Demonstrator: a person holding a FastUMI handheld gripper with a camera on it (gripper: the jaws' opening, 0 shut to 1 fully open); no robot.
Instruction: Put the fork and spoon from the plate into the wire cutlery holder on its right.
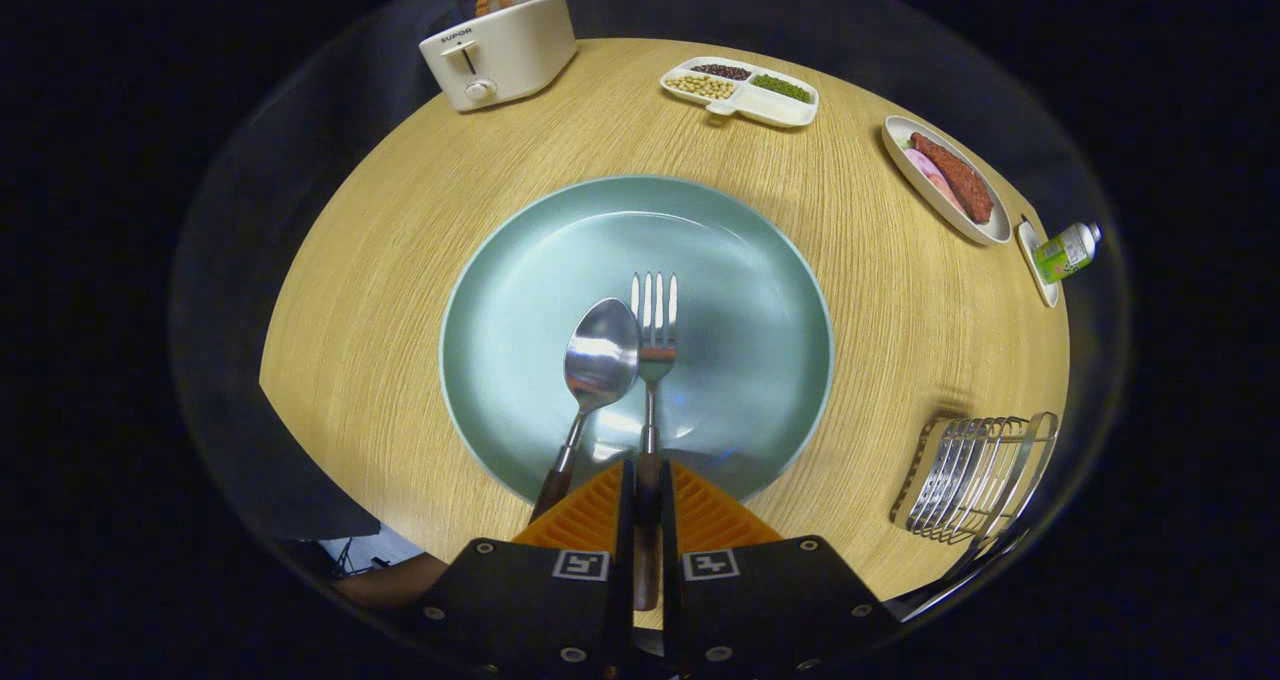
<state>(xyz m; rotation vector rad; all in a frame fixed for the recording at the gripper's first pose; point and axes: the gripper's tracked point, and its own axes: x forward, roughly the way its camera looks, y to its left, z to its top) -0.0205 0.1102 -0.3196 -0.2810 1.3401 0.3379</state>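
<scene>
Our fingers pinch the fork handle; lifting carelessly, we could nudge the touching spoon off the plate.

The wooden table carries a plate, toaster, divided dish, sausage dish, bottle and wire holder.

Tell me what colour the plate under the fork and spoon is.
Pale blue-green plate, clearest in the gripper view.

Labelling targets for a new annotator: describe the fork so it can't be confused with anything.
Start at the big pale green plate mid-table. Two utensils lie on it side by side; the fork is the right one, its handle clamped between the tongs. Four tines set it apart from the round-bowled spoon touching its left.
</scene>
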